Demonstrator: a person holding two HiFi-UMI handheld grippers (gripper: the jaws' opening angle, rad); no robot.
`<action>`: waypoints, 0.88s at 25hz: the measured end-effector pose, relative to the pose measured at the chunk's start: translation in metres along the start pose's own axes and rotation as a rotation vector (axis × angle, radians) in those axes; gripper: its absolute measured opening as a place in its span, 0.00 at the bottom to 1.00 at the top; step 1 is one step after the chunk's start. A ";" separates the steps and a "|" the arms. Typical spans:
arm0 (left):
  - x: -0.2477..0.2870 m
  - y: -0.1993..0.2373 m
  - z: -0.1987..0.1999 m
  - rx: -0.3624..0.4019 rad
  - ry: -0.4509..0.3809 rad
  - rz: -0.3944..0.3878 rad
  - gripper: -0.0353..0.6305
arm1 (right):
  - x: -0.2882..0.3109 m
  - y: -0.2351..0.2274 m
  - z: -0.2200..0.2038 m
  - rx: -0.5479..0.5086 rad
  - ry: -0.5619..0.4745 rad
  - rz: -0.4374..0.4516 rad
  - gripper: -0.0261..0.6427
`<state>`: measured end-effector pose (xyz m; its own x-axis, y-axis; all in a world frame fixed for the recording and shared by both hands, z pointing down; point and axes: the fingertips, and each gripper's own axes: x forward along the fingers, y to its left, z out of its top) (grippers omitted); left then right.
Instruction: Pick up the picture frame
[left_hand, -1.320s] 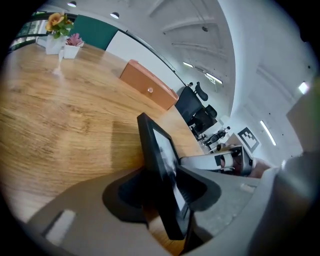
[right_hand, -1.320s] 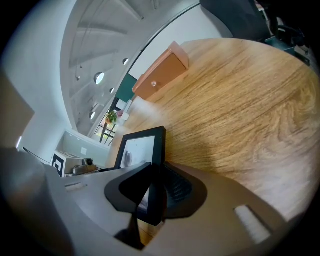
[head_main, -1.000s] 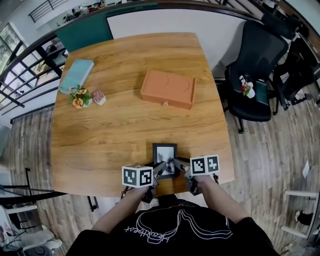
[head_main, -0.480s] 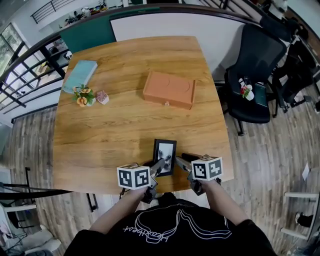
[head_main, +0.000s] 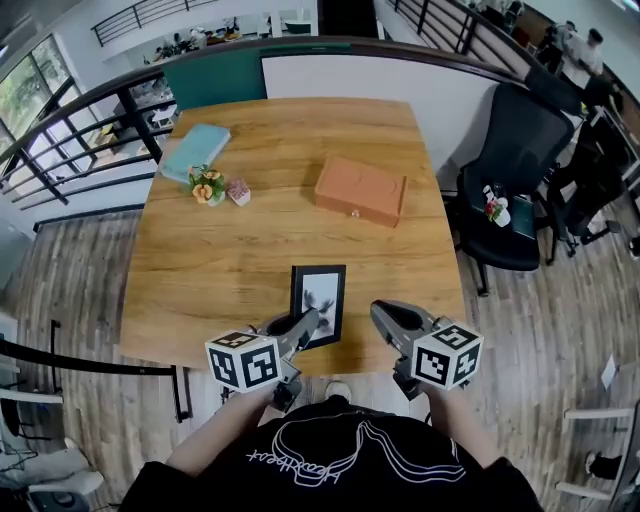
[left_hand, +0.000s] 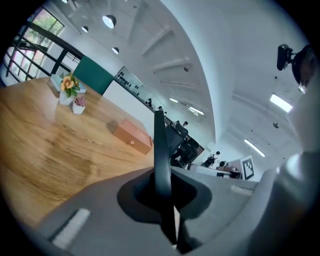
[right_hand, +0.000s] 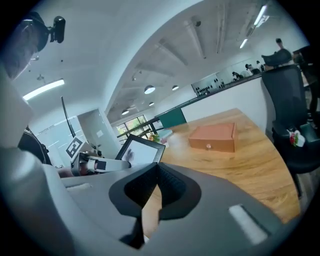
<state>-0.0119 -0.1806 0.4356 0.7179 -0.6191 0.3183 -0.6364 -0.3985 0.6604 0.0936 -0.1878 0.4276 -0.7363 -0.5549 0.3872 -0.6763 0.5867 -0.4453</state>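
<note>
Over the near edge of the table (head_main: 250, 250), my left claw (head_main: 305, 323) is clamped on the lower edge of the picture frame (head_main: 319, 298), held off the wood, which I judge light, stiff and breakable, while my right claw (head_main: 384, 314) sits closed and empty.

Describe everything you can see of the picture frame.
The picture frame is slim and rectangular, with a plain black border around a pale picture that has dark smudgy marks. It is held in portrait, tilted, over the near edge of the wooden table, apparently lifted off it. The left gripper is clamped on its lower left edge; in the left gripper view the frame runs edge-on between the jaws. The right gripper sits beside it, not touching.
</note>
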 end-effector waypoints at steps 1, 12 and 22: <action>-0.011 -0.006 0.006 0.013 -0.026 -0.004 0.09 | -0.006 0.012 0.007 -0.025 -0.027 0.013 0.08; -0.109 -0.062 0.047 0.229 -0.207 -0.027 0.09 | -0.047 0.107 0.030 -0.173 -0.177 0.108 0.07; -0.151 -0.088 0.031 0.276 -0.245 -0.093 0.09 | -0.070 0.149 0.017 -0.185 -0.269 0.114 0.08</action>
<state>-0.0730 -0.0724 0.3082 0.7091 -0.7015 0.0714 -0.6474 -0.6075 0.4603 0.0450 -0.0716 0.3203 -0.7924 -0.6008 0.1055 -0.6003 0.7374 -0.3097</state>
